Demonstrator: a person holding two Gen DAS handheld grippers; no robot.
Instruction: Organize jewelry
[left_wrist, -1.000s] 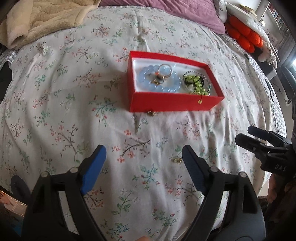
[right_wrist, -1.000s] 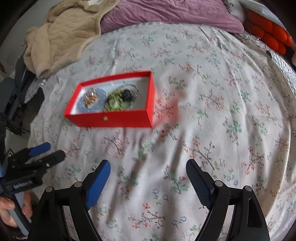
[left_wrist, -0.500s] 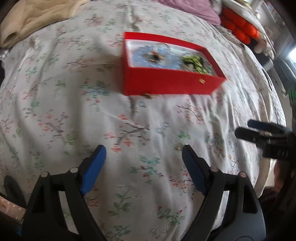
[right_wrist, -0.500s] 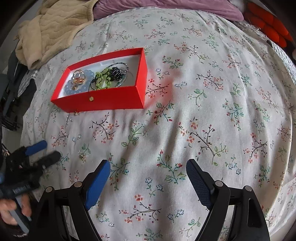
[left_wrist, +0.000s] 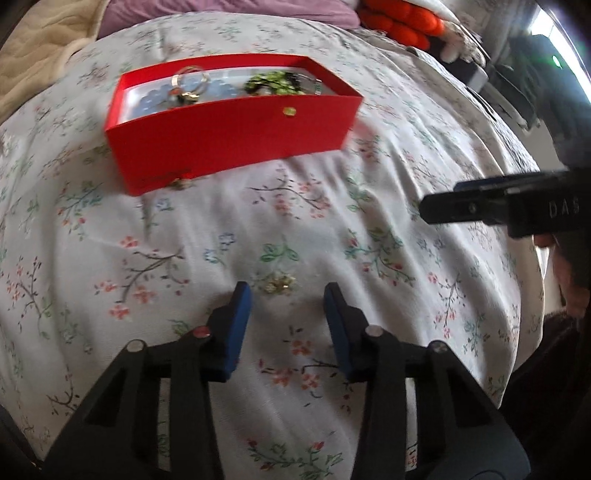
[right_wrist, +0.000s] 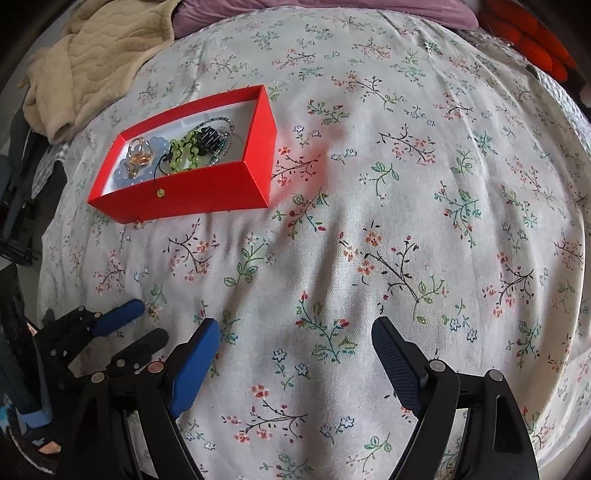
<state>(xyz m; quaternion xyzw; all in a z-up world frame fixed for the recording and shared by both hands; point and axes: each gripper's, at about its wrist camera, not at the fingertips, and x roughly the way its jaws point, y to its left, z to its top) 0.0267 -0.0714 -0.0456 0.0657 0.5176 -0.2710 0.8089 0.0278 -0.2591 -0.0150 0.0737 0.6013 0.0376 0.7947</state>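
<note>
- Bed sheet (right_wrist: 388, 192): white cotton, printed with small flowers and twigs, lightly creased, covers nearly the whole view.
- Blanket (right_wrist: 92, 62): beige, quilted, crumpled at the far left corner of the bed.
- Pillow (left_wrist: 229, 14): mauve, lying along the head of the bed.
- Cushion (left_wrist: 400, 18): bright orange, ribbed, at the far right corner.
- Light: daylight, strong glare from the right edge (left_wrist: 565, 44).

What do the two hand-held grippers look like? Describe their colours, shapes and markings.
The left hand-held gripper has a black angular frame with cut-out openings, round silver rivets, one of them red, and two blue fingers. The right hand-held gripper has the same black frame and silver rivets; its pads show a fine grid texture. The left wrist view shows pale letters "DAS" on its side.
</note>
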